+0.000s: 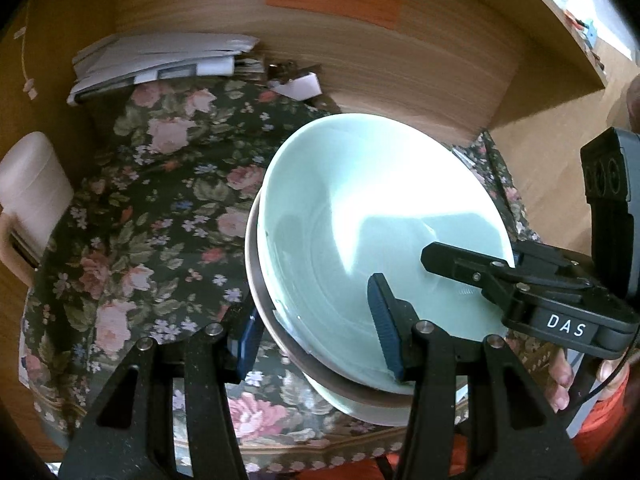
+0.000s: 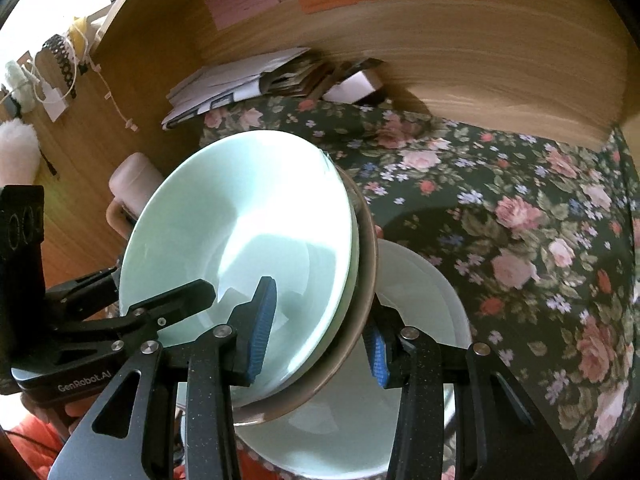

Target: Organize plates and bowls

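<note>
A pale green bowl (image 1: 360, 216) nests in a brown-rimmed bowl (image 1: 272, 320), and both are tilted above the floral tablecloth. My left gripper (image 1: 316, 336) is shut on the near rim of this stack. My right gripper (image 2: 320, 336) grips the opposite rim of the same stack (image 2: 248, 240), one pad inside and one outside. The right gripper also shows in the left wrist view (image 1: 520, 280). A white plate (image 2: 420, 320) lies on the cloth under the raised bowls.
A pile of papers (image 1: 160, 64) lies at the back against the wooden wall (image 1: 400, 72). A cream container (image 1: 32, 188) stands at the left. The floral cloth (image 2: 520, 220) stretches to the right.
</note>
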The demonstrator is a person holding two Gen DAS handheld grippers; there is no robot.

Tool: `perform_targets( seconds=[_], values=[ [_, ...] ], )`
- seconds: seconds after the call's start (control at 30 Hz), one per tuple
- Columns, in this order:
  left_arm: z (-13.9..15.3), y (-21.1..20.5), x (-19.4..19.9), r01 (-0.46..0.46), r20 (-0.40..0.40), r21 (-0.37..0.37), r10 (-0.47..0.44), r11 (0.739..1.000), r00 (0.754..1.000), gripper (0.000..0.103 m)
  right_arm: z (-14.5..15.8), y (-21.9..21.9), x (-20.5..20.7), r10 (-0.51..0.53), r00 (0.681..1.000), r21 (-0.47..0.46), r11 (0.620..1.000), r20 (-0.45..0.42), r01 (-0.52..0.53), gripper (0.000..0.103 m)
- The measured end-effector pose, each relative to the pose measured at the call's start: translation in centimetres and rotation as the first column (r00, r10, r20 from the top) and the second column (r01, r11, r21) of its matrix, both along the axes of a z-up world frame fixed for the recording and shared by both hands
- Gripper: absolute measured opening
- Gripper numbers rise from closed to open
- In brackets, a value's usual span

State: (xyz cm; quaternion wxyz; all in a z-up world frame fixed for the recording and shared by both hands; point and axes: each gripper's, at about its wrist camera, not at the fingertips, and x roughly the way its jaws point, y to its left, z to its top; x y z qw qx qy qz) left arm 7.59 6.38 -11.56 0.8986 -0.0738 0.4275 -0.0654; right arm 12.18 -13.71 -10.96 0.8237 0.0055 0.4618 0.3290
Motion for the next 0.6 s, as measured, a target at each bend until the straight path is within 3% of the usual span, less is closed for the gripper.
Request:
perform_targets(
  seconds=[0.6],
  values=[
    [-2.6,-2.8,0.8,0.057,-0.094,0.013,-0.055,0.998,0.994,0.05,-2.1,-3.4,0.2,-0.064,0.997,-0.009,0.998,-0.042,0.064,0.038]
  ],
)
